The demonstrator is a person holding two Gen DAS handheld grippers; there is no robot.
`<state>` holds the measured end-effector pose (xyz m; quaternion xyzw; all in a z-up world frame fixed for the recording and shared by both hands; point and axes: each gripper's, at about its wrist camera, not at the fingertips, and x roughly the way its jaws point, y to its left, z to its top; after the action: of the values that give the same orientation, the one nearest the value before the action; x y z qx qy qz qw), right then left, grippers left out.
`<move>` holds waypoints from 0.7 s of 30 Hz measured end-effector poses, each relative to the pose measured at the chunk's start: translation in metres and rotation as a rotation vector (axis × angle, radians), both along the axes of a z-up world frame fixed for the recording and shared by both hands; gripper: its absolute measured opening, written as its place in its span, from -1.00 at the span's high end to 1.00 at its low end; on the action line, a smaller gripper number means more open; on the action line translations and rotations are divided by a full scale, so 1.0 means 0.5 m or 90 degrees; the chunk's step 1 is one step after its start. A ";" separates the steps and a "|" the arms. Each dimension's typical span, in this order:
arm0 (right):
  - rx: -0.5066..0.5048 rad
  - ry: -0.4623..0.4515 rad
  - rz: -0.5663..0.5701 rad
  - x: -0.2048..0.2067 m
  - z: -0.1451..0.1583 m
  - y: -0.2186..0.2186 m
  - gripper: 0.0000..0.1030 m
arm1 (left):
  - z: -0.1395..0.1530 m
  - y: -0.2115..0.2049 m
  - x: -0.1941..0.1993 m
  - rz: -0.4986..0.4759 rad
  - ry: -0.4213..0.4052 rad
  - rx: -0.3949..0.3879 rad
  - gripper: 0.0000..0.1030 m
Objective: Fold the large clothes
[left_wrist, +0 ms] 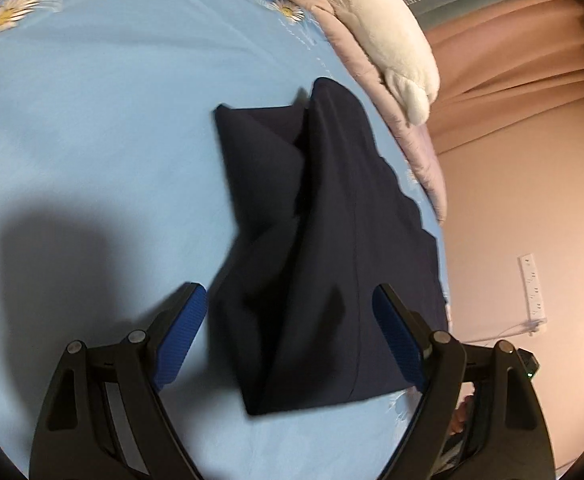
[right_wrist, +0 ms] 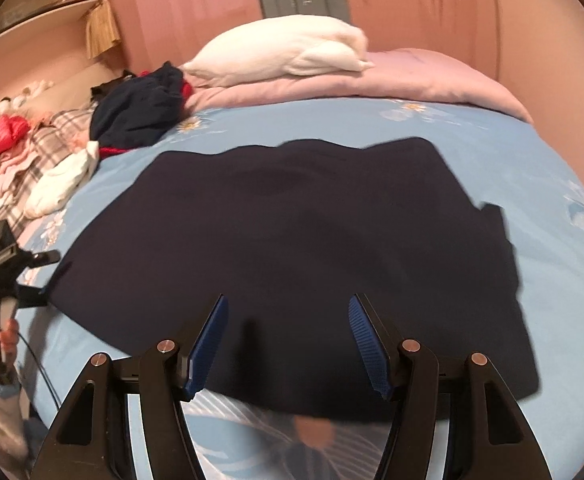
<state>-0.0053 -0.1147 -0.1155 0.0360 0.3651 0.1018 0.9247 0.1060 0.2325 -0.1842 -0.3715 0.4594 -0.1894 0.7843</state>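
Bed sheet [right_wrist: 332, 128], light blue with daisies, carries everything. Dark navy garment [right_wrist: 292, 248] spread near-flat on it, one side folded over in the left view [left_wrist: 292, 240]. Looks soft, limp, light, likely to sag and bunch; best pinched at hem corners or a doubled edge. Right gripper [right_wrist: 288, 340] spread wide, empty, over near hem. Left gripper [left_wrist: 290, 340] likewise spread, holding nothing.
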 end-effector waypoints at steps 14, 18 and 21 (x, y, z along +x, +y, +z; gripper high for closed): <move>-0.016 0.011 0.052 0.106 -0.011 0.082 -0.21 | -0.016 -0.044 0.164 -0.116 0.020 -0.063 -0.66; -0.020 0.029 0.037 0.168 -0.006 0.093 -0.21 | 0.005 -0.079 0.167 -0.160 0.010 -0.042 -0.64; -0.005 0.023 0.031 0.215 0.002 0.096 -0.10 | 0.013 -0.087 0.165 -0.154 0.015 -0.017 -0.12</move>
<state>0.1024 -0.0669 -0.1143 0.0253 0.3832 0.1220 0.9152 0.1886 0.1888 -0.1777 -0.3259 0.5078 -0.2846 0.7449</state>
